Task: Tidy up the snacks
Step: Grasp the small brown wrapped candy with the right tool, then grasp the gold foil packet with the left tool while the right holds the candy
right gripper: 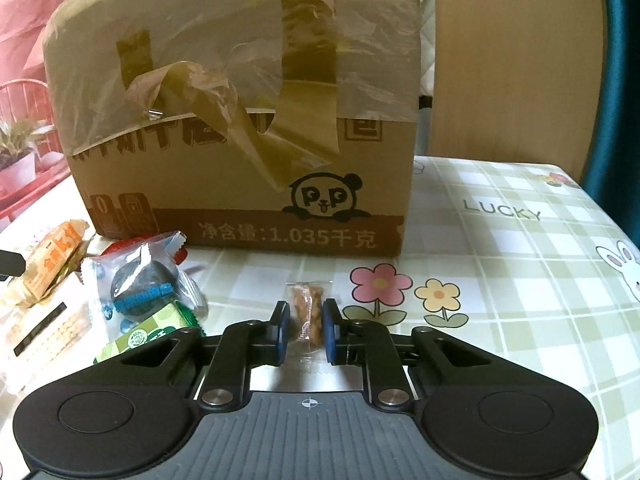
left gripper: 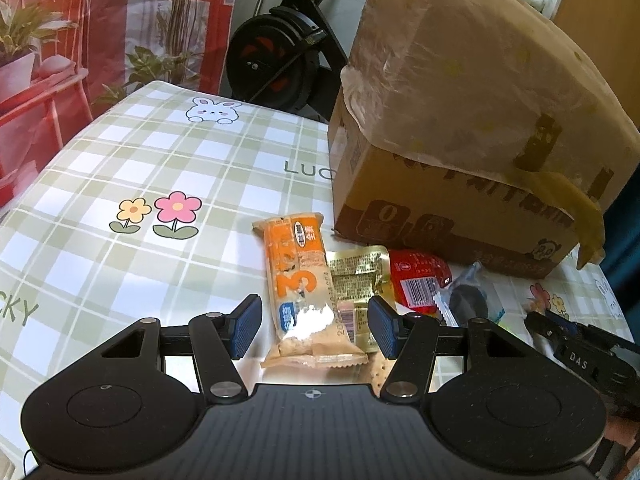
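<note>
at the lower centre of the right wrist view, the right gripper (right gripper: 306,330) is closed on a small clear nut packet (right gripper: 307,314), its blue pads pressing both sides. a cardboard box (right gripper: 248,92) stands behind on the checked tablecloth (right gripper: 520,264). lower centre of the left wrist view: the left gripper (left gripper: 312,326) stands open around an orange snack bar (left gripper: 300,288), pads apart from it, with a gold packet (left gripper: 356,276) just beside.

"lucky" on tablecloth (right gripper: 520,240), "1.035" on cardboard box (right gripper: 248,184), "3" on orange snack packet (left gripper: 298,276)
</note>
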### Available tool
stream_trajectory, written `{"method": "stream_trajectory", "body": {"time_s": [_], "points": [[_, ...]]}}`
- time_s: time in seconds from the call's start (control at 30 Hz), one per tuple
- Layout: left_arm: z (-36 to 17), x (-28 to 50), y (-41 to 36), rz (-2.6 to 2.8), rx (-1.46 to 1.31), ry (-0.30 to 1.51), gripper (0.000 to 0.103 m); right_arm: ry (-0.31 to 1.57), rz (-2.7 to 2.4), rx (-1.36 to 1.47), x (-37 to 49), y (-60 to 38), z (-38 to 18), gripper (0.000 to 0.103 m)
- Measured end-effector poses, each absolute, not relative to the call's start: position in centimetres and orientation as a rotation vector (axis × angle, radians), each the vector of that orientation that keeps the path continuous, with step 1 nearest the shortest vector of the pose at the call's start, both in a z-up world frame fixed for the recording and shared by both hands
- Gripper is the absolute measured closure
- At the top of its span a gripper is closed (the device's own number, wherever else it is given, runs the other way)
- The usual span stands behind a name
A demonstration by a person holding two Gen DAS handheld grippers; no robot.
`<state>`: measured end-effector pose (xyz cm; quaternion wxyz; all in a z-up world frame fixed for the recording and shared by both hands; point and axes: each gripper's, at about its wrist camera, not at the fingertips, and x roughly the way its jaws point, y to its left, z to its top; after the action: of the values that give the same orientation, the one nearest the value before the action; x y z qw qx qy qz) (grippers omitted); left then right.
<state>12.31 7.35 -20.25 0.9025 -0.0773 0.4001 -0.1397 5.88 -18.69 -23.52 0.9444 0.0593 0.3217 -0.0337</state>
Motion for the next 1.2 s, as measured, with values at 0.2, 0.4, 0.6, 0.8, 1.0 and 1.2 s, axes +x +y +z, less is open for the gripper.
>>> {"method": "stream_trajectory", "body": {"time_s": [0.2,0.4,0.6,0.8,1.0,1.2], "points": [[-20.1,12.6,6.9,-0.272,-0.149,0.815,0.048,0.649,-0.059,0.146,5.8,-18.9,-23.5,0.087],[-19.0,12.2,5.3,-0.378,-0.14,0.772,0.062,0.646,-0.056,0.155,5.6,-19.0,-23.5,0.087],[-20.3,13.6,3.4,-0.38,-0.143,0.828,0.061,0.645,-0.053,0.168,5.4,-19.0,-23.5,0.087],[-21.6,15.1,4.6,-0.294,-0.179,0.856,0.036,0.643,-0.049,0.178,5.3,-19.0,-23.4,0.087],[-22.3,15.6,4.2,-0.288,-0.125,0.864,0.032,0.642,-0.047,0.183,5.3,-18.9,-23.5,0.087],[-22.6,15.0,2.8,-0.296,-0.011,0.822,0.031,0.641,-0.046,0.191,5.3,-18.8,-23.5,0.087]]}}
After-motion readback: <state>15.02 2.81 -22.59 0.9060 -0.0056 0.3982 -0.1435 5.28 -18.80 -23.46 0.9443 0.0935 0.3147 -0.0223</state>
